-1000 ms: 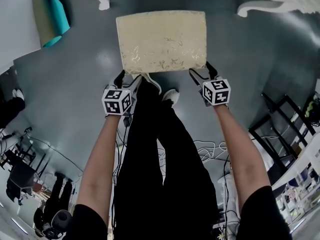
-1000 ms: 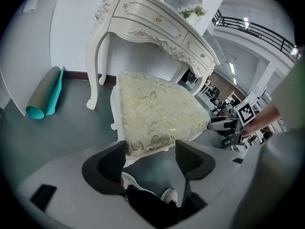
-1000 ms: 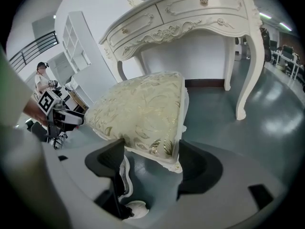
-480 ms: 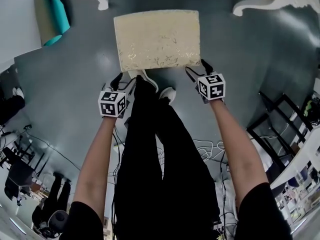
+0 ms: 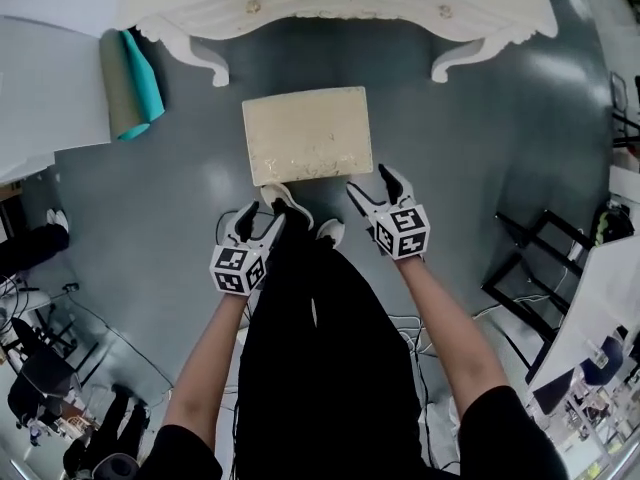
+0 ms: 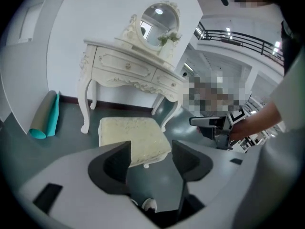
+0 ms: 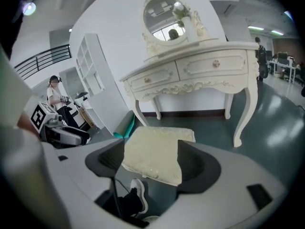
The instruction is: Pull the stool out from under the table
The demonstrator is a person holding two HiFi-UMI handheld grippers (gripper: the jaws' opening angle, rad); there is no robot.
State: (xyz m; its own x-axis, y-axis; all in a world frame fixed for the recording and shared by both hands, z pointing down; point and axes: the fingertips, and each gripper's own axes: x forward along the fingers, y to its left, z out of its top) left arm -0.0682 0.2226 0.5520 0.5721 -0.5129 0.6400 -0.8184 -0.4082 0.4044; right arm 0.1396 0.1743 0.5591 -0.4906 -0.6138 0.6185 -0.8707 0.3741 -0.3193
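The cream cushioned stool (image 5: 305,135) (image 6: 133,135) (image 7: 157,151) stands on the grey floor just in front of the white dressing table (image 5: 340,3) (image 6: 128,66) (image 7: 190,75), out from under it. My left gripper (image 5: 257,224) (image 6: 151,159) hovers a little short of the stool's near left corner; its jaws are closing with nothing between them. My right gripper (image 5: 375,190) (image 7: 151,161) is open just off the near right corner, not touching the stool.
A rolled teal and grey mat (image 5: 130,83) (image 6: 45,116) lies left of the table beside a white panel (image 5: 50,78). A black rack (image 5: 530,268) stands at the right, cables (image 5: 420,308) trail behind, and my shoes (image 5: 330,233) are by the stool's near edge.
Both grippers have come off the stool's near corners and drawn back. The view has pulled away, so the stool looks smaller and the table top now shows.
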